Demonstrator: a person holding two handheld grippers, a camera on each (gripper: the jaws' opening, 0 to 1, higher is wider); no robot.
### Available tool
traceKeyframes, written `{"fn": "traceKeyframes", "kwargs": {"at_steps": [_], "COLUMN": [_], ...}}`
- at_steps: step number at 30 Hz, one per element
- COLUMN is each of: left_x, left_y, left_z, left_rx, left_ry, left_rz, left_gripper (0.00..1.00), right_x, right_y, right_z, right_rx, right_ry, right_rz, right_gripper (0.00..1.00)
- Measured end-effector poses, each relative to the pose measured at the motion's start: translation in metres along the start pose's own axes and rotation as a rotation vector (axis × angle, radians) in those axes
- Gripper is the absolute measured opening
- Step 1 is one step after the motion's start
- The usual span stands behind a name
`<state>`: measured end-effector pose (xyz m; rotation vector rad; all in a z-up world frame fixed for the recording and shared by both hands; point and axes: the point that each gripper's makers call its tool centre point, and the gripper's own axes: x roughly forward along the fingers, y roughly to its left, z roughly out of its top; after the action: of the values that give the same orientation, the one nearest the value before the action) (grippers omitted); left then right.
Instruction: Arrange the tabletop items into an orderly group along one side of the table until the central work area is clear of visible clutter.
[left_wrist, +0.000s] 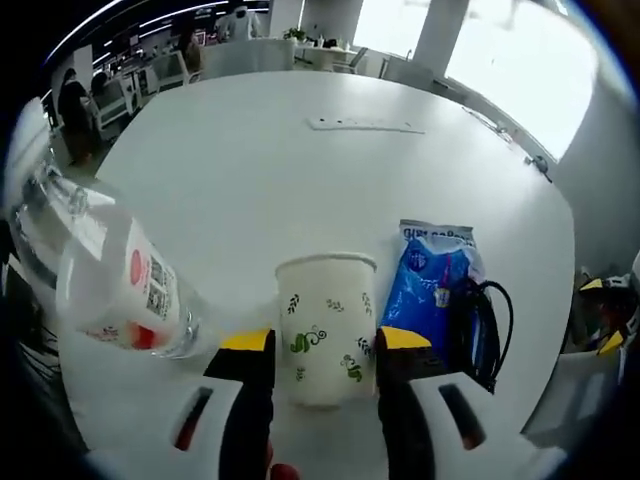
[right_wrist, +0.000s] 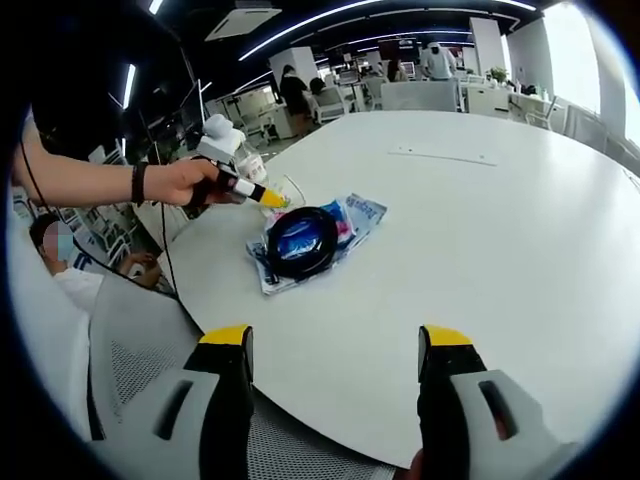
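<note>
Left gripper (left_wrist: 324, 340) has its jaws either side of the paper cup (left_wrist: 326, 325) near the table (left_wrist: 300, 170) edge, next to the blue packet (left_wrist: 428, 280); can't tell if it's squeezing yet; that cup looks light and crushable, so I'd grab low and gently; right gripper (right_wrist: 336, 340) hangs spread wide, holding nothing, well away from the pile.

left gripper (left_wrist: 325, 340): jaws spread, one on each side of a paper cup (left_wrist: 326, 325), contact not clear | right gripper (right_wrist: 338, 338): jaws wide apart, nothing between | left hand (right_wrist: 190, 183): bare forearm reaching in, dark wristband, fingers wrapped around left gripper
</note>
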<state>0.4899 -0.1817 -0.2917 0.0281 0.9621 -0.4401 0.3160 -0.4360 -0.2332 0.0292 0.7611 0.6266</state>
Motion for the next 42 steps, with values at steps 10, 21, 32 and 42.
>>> {"fn": "traceKeyframes", "kwargs": {"at_steps": [10,21,32,42], "left_x": [-0.005,-0.021,-0.043,-0.059], "left_y": [0.002,0.009,0.003,-0.016], "left_z": [-0.004,-0.008,-0.013,-0.024], "left_rx": [0.007,0.006,0.031,0.148], "left_ry": [0.0,-0.019,-0.055,-0.077], "left_rz": [-0.004,0.002,0.003,-0.008], "left_gripper": [0.35,0.35,0.35,0.35], "right_x": [0.001,0.006,0.006,0.007], "right_y": [0.002,0.01,0.013,0.02], "right_z": [0.005,0.011,0.008,0.018], "right_rx": [-0.01,-0.034,-0.059,-0.038], "right_ry": [-0.006,-0.012,-0.006,-0.048], "right_rz": [0.006,0.023,0.032,0.058], "right_gripper": [0.66,0.66,0.66,0.65]}}
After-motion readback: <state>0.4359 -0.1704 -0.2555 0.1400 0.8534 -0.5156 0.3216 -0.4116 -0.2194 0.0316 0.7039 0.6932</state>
